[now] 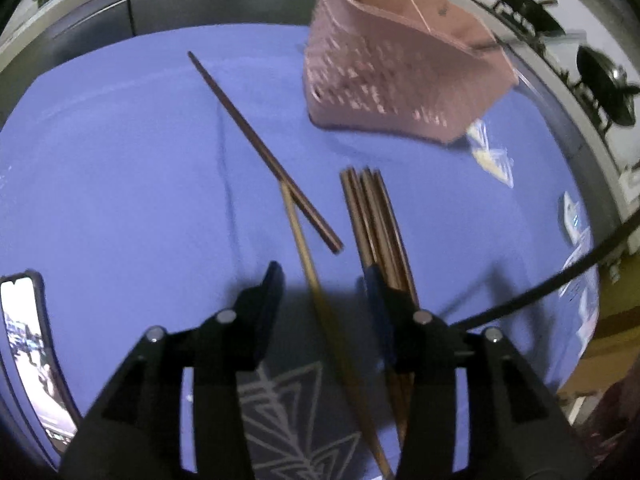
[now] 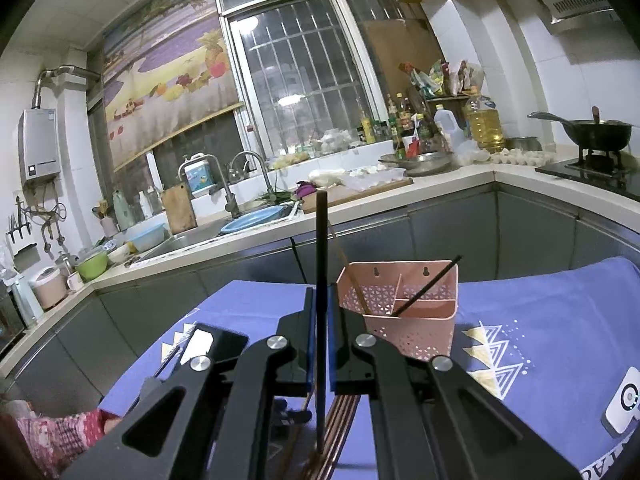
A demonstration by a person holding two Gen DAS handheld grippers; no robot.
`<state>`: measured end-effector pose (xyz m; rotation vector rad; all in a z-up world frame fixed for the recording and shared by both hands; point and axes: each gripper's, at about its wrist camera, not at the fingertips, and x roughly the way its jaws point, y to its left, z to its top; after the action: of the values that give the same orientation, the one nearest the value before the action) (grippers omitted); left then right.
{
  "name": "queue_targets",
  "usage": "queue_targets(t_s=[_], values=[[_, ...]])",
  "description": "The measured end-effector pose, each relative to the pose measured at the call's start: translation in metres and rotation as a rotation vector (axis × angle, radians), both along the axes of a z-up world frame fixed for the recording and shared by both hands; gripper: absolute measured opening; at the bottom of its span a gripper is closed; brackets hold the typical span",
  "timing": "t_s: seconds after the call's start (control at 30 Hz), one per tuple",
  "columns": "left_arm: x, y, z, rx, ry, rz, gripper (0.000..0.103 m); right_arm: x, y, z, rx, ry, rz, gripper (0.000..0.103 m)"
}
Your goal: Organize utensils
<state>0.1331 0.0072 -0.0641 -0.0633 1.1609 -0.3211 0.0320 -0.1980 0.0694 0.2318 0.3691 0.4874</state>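
My right gripper is pinched on a dark chopstick, held upright to drop into the pink basket just beyond, where two sticks already lean. My left gripper gapes empty over a loose chopstick, the bundle just right.

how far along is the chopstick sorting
Done: two chopsticks already stand in the pink basket. In hand: the right gripper is shut on a dark chopstick, held upright. Left: the bundle and two loose chopsticks lie on the blue cloth; the left gripper is open over them.
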Motion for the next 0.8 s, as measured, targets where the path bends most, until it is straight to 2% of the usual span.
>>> queue_targets(t_s=[0.03, 0.1, 0.17, 0.27, 0.3, 0.53, 0.8], values=[[0.0, -0.003, -0.005, 0.018, 0.007, 0.0, 0.041, -0.001, -0.001, -0.001, 0.003, -0.001, -0.002, 0.005], [-0.005, -0.006, -0.005, 0.043, -0.031, 0.005, 0.041, -0.004, -0.007, -0.001, 0.013, -0.006, -0.01, 0.005], [-0.008, -0.003, -0.006, 0.04, -0.037, 0.008, 0.04, -0.006, -0.011, 0.0, 0.018, -0.009, -0.014, 0.005], [-0.01, -0.001, -0.008, 0.062, -0.061, 0.027, 0.016, -0.007, -0.014, -0.001, 0.023, -0.011, -0.018, 0.005], [-0.01, 0.003, -0.009, 0.042, -0.06, 0.029, 0.012, -0.008, -0.015, -0.001, 0.025, -0.011, -0.018, 0.005], [-0.009, 0.021, -0.008, -0.088, -0.051, 0.029, 0.005, -0.008, -0.012, 0.004, 0.027, -0.008, -0.01, 0.005], [-0.028, 0.046, 0.054, -0.198, -0.207, 0.012, 0.005, -0.001, -0.005, 0.02, 0.002, -0.047, -0.028, 0.005]])
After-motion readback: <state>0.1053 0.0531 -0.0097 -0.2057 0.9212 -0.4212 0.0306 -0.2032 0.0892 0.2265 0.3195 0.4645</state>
